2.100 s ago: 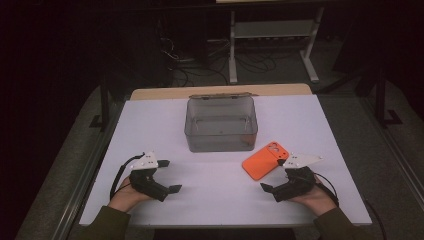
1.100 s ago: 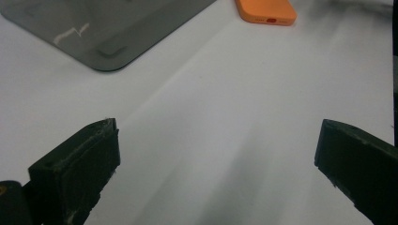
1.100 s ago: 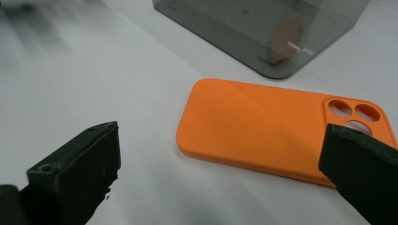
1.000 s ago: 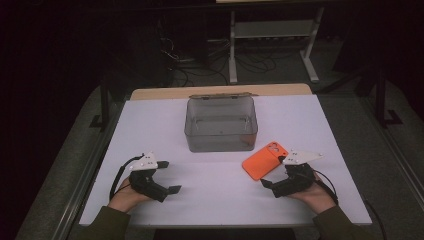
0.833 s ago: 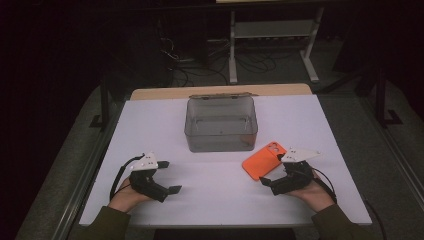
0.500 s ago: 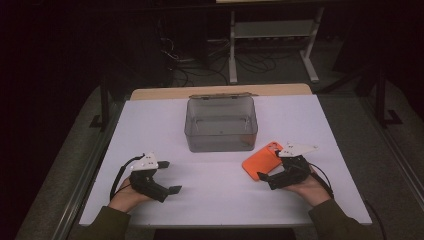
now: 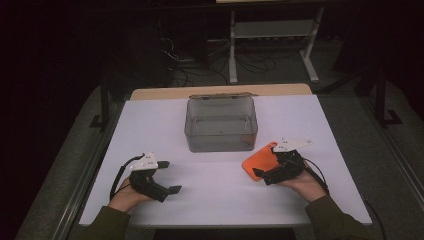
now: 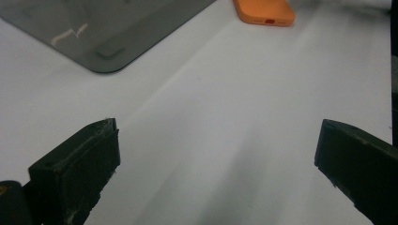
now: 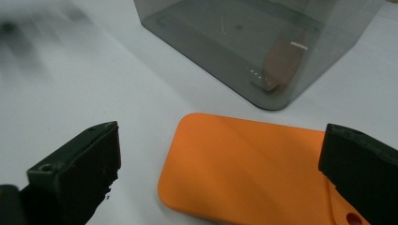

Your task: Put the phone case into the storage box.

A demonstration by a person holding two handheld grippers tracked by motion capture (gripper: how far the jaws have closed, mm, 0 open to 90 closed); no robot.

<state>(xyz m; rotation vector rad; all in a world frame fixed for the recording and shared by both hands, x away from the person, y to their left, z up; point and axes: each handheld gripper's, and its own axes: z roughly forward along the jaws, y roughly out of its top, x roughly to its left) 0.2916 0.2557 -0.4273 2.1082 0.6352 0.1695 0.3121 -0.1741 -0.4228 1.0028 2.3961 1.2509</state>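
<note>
We see the white table lit brightly from above against a dark room toward twelve o'clock; the right gripper view blurs at ten o'clock, shadows soft.

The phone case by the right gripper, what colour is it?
Plain orange phone case, clearest in the right gripper view.

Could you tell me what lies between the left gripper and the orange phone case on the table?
Nothing: the high view shows bare white tabletop between the left gripper and the orange phone case. The left gripper view shows the same bare stretch.
</note>
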